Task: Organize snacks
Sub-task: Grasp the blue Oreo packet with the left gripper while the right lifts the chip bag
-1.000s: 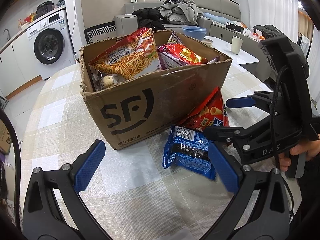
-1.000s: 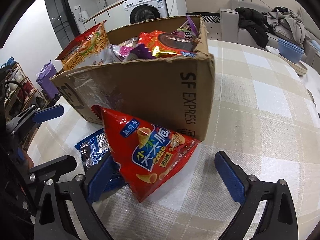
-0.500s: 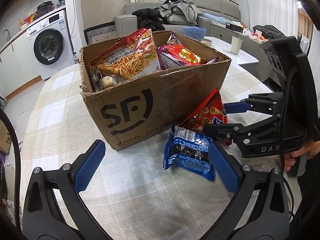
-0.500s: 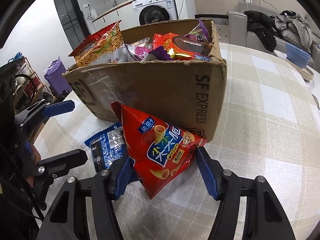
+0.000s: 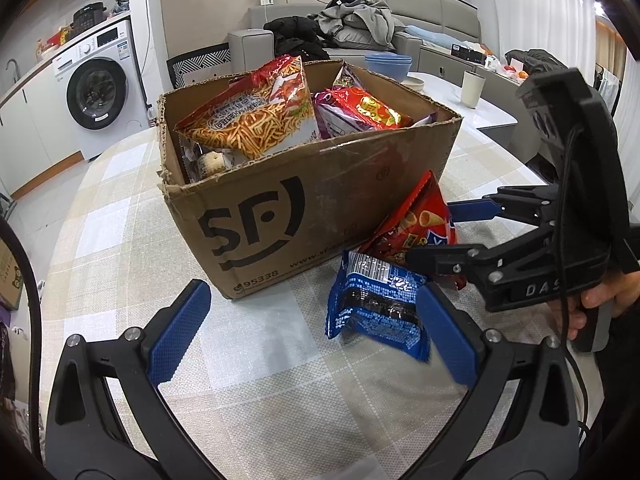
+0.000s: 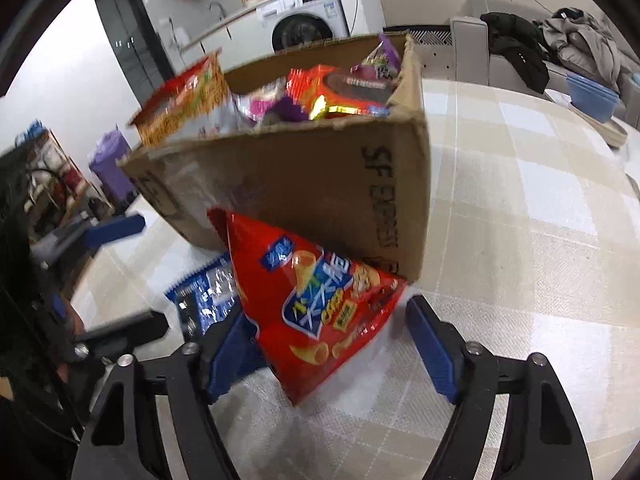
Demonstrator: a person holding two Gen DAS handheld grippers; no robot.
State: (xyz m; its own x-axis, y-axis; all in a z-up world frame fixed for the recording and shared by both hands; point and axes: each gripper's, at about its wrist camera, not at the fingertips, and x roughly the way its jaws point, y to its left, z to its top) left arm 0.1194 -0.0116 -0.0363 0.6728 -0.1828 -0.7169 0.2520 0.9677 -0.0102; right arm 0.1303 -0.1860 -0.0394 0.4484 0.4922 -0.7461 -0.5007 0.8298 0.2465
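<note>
A red triangular foil snack bag [image 6: 320, 304] is seen leaning against the front wall of the brown cardboard box [image 5: 320, 208], near its right corner, on the beige checked tablecloth [image 5: 132, 240]. The bag is straddled by the right gripper [image 6: 332, 344]: the left pad is pressed against the bag's lower side, while a narrow gap is left at the right pad, so the jaws are judged partly closed and a firm grasp is not yet confirmed. The bag's long axis is tilted up from the jaws toward the box rim, its tip pointing away from the gripper. A blue foil packet [image 5: 376, 304] is laid flat just beside the red bag, touching it. The left gripper [image 5: 308, 332] is held spread wide above the tablecloth, its right pad just beside the packet, nothing held. The red bag is nearer the right gripper, the blue packet nearer the left.
</note>
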